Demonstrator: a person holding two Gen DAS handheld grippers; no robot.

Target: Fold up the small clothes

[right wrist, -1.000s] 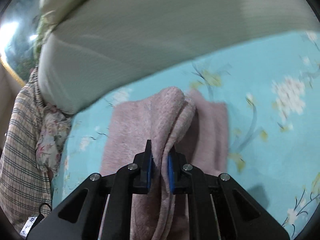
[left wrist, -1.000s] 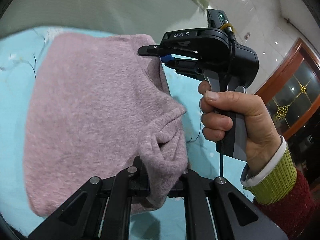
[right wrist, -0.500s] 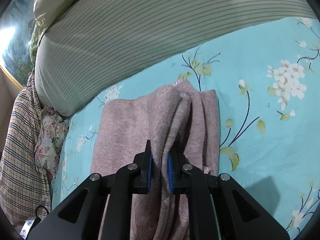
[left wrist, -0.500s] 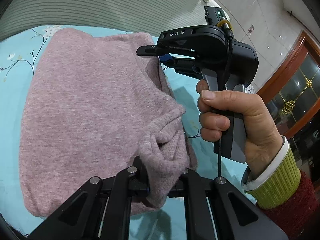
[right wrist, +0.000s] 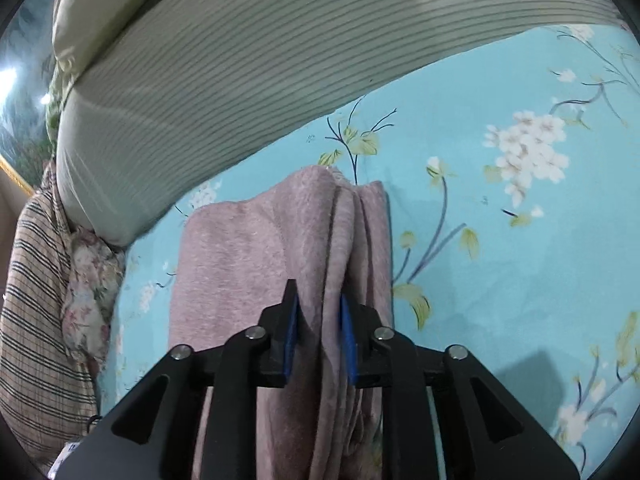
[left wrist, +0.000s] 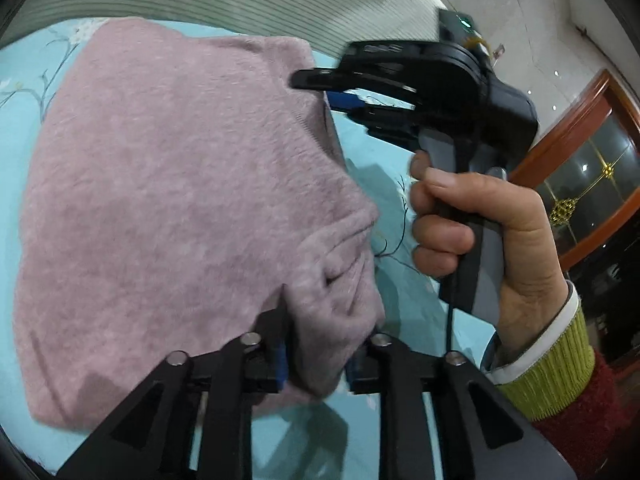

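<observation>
A folded pink knitted garment (left wrist: 172, 184) lies on a turquoise floral bedsheet (right wrist: 500, 248). My left gripper (left wrist: 318, 354) has a bunched corner of the garment between its jaws, which stand a little apart. My right gripper (right wrist: 319, 334) sits at the garment's layered edge (right wrist: 340, 248) with its blue pads (right wrist: 291, 330) parted around the folds. In the left wrist view the right gripper (left wrist: 320, 90) is held in a hand at the garment's far right corner.
A grey striped pillow (right wrist: 248, 60) lies along the back of the bed. Plaid and floral fabric (right wrist: 44, 300) is piled at the left. A wooden glass-door cabinet (left wrist: 588, 168) and tiled floor lie beyond the bed's right edge.
The garment has come down flat onto the sheet. Both grippers' jaws have widened from a tight pinch, loosening on the fabric. The right gripper has shifted slightly right.
</observation>
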